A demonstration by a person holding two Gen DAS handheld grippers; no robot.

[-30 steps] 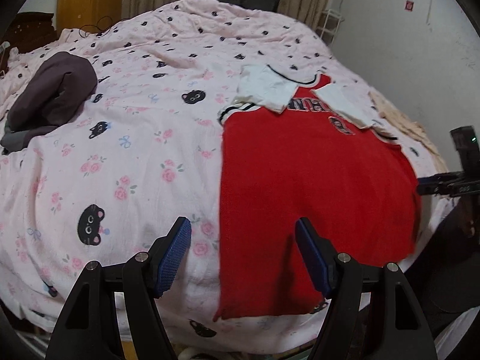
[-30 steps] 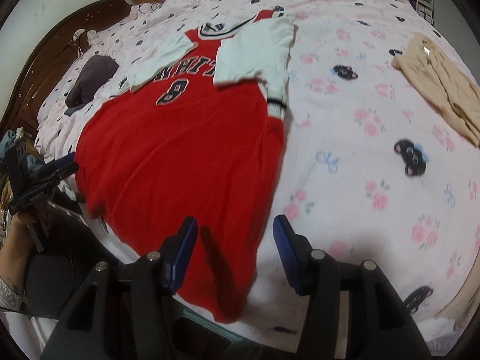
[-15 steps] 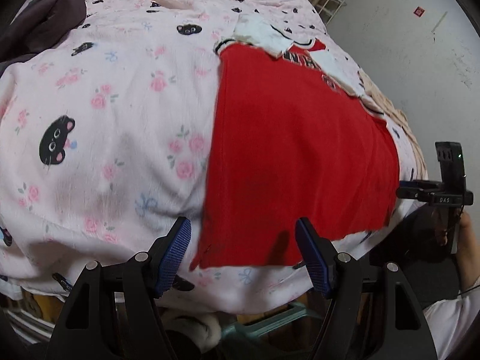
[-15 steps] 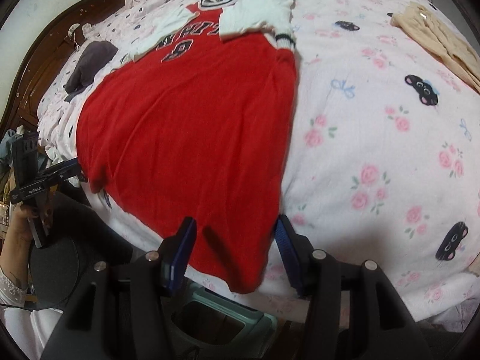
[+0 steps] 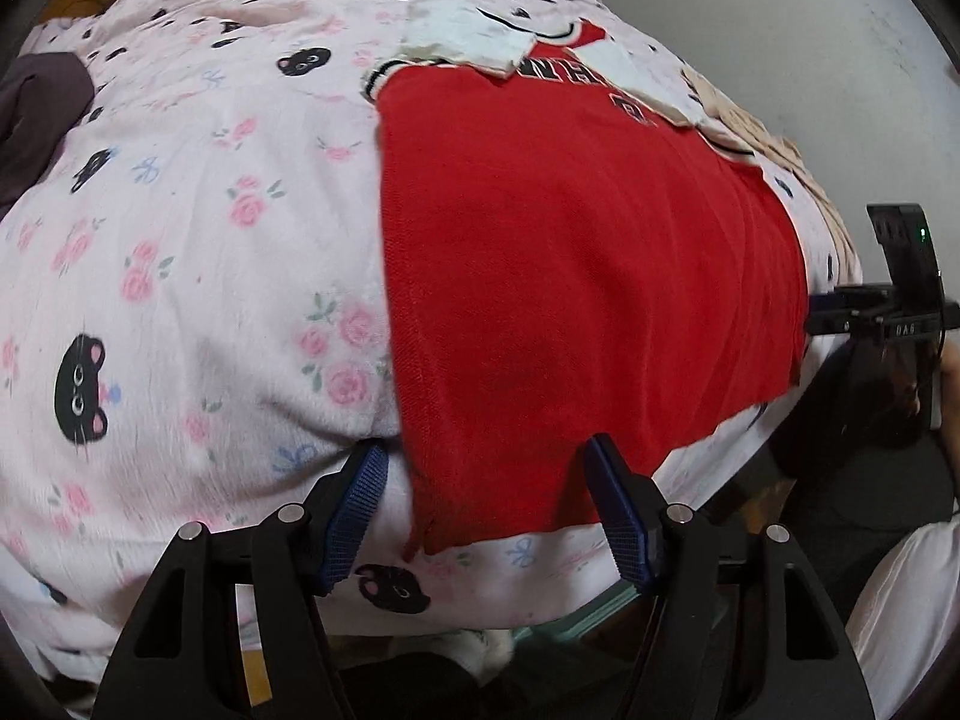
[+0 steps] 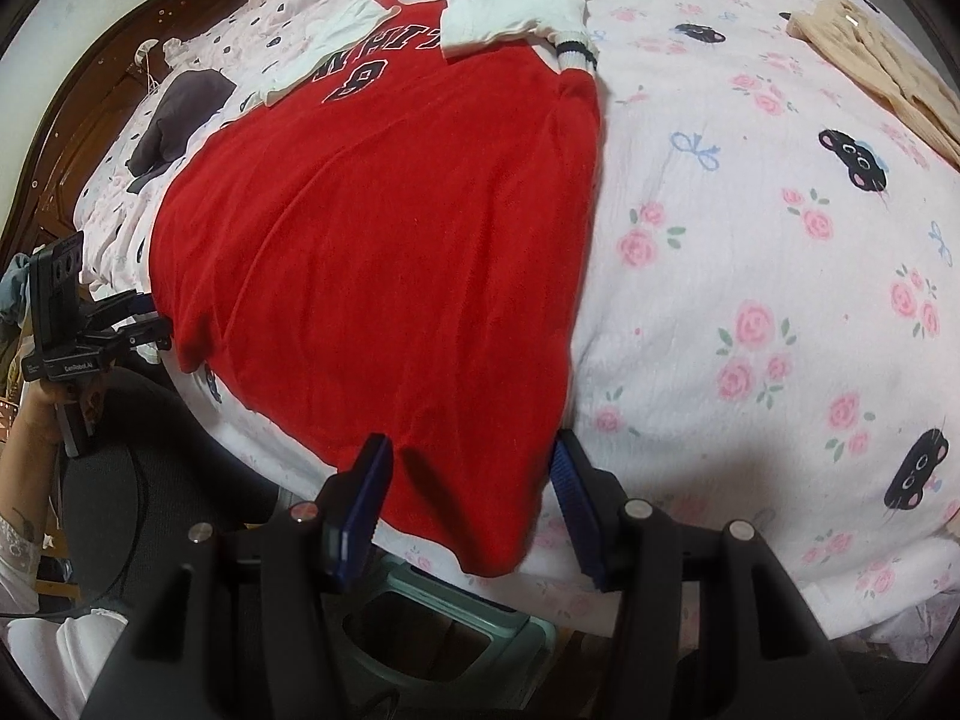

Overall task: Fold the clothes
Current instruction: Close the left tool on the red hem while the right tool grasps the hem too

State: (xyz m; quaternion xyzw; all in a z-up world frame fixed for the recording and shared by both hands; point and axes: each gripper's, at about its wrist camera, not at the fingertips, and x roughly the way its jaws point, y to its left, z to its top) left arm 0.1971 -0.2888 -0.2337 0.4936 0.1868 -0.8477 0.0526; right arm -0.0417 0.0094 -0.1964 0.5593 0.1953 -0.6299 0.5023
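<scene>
Across the flowered bed cover (image 5: 180,252), the left gripper (image 5: 486,498) gapes empty astride the red jersey's (image 5: 570,276) left hem corner; its length runs straight away toward folded-in white sleeves (image 6: 516,12); the right gripper (image 6: 474,480) gapes empty at the right corner.

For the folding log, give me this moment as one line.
task: fold clothes | left gripper: open at hem corner | right gripper: open at other corner | red jersey: flat on bed, sleeves folded in
</scene>
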